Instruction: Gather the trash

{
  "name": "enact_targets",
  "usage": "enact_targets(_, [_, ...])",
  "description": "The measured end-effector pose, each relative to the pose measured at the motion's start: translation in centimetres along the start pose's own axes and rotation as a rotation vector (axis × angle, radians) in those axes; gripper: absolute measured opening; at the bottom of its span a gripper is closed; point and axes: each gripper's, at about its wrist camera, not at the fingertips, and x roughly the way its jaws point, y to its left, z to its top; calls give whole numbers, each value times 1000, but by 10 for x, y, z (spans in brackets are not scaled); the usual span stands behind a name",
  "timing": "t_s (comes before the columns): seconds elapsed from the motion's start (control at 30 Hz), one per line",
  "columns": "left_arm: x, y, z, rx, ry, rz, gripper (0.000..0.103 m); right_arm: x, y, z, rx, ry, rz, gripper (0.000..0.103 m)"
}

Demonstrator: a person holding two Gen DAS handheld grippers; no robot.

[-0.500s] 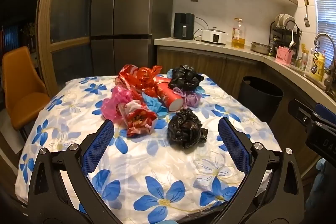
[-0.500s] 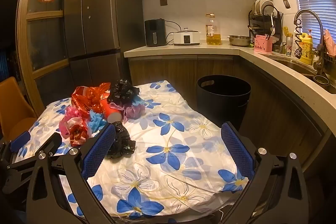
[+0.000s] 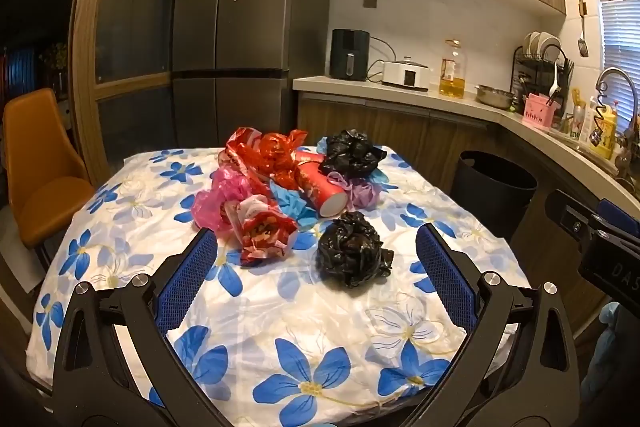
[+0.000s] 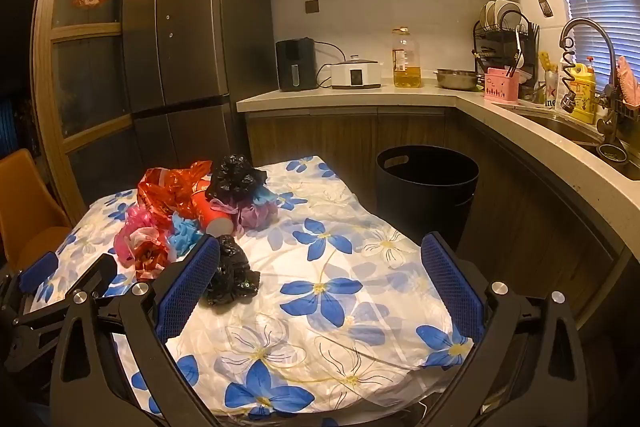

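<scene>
While poised above the near edge of the table (image 3: pixel 132 307), holds nothing: left gripper (image 3: pixel 316 243) spread as wide as it goes, blue pads clear of every piece of trash, tilted somewhat downward toward the flowered cloth. Frames, between its fingers, the near black crumpled bag (image 3: pixel 352 253), which lies alone on the cloth, farther along the table than the fingertips and apart from them. Same for the right gripper (image 4: pixel 320 251): jaws fully apart, empty, hovering over bare cloth on the right part of the table, with that same black bag (image 4: pixel 232 275) partly hidden behind its left finger (image 4: pixel 188 291).

Piled at the middle of the table, beyond the lone black bag: a red-and-white wad (image 3: pixel 264 231) nearest, a pink bag (image 3: pixel 224 199) to its left, a blue scrap (image 3: pixel 292 203), a red paper cup (image 3: pixel 320 187) lying on its side with its open mouth toward the camera, a lilac wad (image 3: pixel 364 193) beside the cup, a second black bag (image 3: pixel 352 155) on top at the back right, and a red crinkled bag (image 3: pixel 264 151) at the back left.

Standing on the floor past the table's right side, against the lower cabinets: a black bin (image 4: pixel 426 187), open-topped. Off the table's left side, an orange chair (image 3: pixel 36 167).
</scene>
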Motion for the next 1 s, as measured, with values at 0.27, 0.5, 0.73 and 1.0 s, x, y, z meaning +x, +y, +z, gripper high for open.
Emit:
enact_targets(0.27, [-2, -1, 2, 2, -2, -4, 97, -1, -2, -1, 1, -3, 1, 98])
enact_targets(0.5, [-2, -2, 2, 2, -3, -4, 97, -4, -2, 3, 3, -4, -1, 98])
enact_targets(0.73, [-4, -2, 3, -2, -5, -5, 97, -4, -4, 2, 5, -5, -4, 98])
enact_targets(1.0, [-2, -2, 1, 1, -4, -5, 97, -5, -5, 4, 8, -6, -5, 98])
